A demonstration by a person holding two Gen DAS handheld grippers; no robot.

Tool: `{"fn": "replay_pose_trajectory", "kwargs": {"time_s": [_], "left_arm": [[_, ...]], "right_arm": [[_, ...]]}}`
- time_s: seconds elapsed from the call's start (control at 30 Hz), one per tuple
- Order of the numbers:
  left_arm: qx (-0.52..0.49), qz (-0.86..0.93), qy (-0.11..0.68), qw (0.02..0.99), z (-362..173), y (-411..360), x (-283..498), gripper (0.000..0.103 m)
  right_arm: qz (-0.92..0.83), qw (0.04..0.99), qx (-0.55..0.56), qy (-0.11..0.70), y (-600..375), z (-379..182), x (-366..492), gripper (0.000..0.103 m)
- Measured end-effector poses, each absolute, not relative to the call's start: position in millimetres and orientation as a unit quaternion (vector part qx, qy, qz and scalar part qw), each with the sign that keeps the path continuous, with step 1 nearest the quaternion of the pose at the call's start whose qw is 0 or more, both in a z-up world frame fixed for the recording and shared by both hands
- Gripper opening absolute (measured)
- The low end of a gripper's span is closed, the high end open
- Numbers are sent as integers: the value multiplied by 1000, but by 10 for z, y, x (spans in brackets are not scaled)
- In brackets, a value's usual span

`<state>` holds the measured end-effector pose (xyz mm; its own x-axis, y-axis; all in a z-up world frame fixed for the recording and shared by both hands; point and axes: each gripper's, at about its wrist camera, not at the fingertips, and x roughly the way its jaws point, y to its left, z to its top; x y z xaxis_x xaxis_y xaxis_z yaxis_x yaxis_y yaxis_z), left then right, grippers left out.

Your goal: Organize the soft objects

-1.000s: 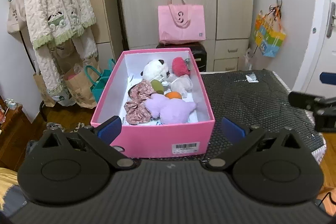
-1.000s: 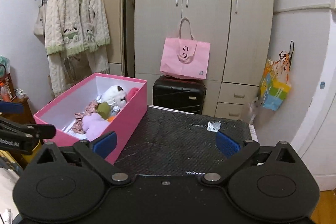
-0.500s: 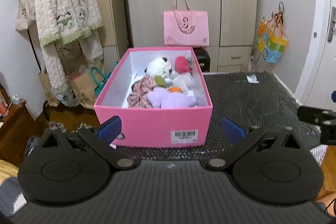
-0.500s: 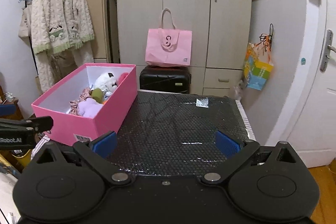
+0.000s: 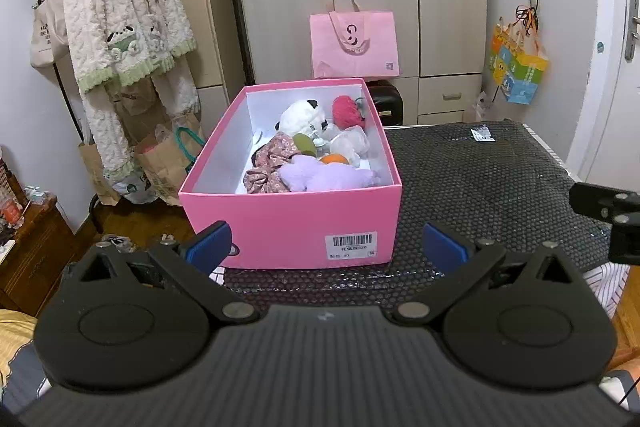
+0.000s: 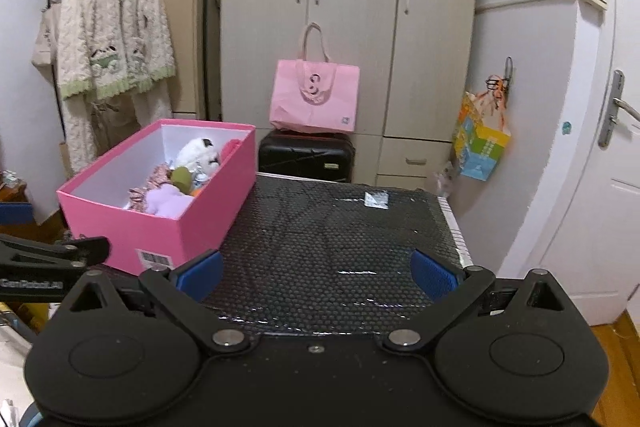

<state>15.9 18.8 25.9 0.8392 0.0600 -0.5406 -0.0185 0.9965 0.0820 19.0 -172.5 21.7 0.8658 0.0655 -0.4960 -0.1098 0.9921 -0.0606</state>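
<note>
i have the pink box (image 5: 294, 215) sitting on the left part of the table (image 5: 480, 179), pushed toward that edge – i guess so the dark bubbled mat beside it stays free as working room. the soft things are all bunched inside it: a white panda plush (image 5: 298, 117), a red plush (image 5: 346, 111), a floral scrunchie (image 5: 268, 167) and a lilac plush (image 5: 328, 177) nearest the front wall, nothing soft left out on the mat that i can see. my left tool (image 5: 326, 243) hangs just short of the box's front, blue pads spread wide, gripping nothing and touching nothing. my right tool (image 6: 316, 273) is over the bare mat, well apart from the box – also spread wide and empty. to me the sorting looks about finished.
</note>
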Motion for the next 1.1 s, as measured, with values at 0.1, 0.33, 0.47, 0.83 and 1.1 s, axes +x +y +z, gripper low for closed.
{"fn": "replay_pose_trajectory", "kwargs": {"time_s": [0.1, 0.33, 0.47, 0.83, 1.1], "left_arm": [[39, 16, 281, 959, 262, 181, 157, 103], [41, 11, 280, 959, 245, 155, 148, 103], [40, 10, 282, 959, 241, 154, 150, 103], [32, 12, 284, 958, 229, 180, 159, 103], [31, 16, 282, 959, 211, 206, 165, 103]], "right_arm": [[44, 965, -41, 257, -1728, 208, 197, 102], [41, 964, -42, 259, -1724, 204, 173, 102], [33, 963, -47, 262, -1714, 189, 186, 102], [23, 964, -38, 262, -1734, 180, 168, 102], [10, 964, -37, 265, -1777, 148, 183, 102]]}}
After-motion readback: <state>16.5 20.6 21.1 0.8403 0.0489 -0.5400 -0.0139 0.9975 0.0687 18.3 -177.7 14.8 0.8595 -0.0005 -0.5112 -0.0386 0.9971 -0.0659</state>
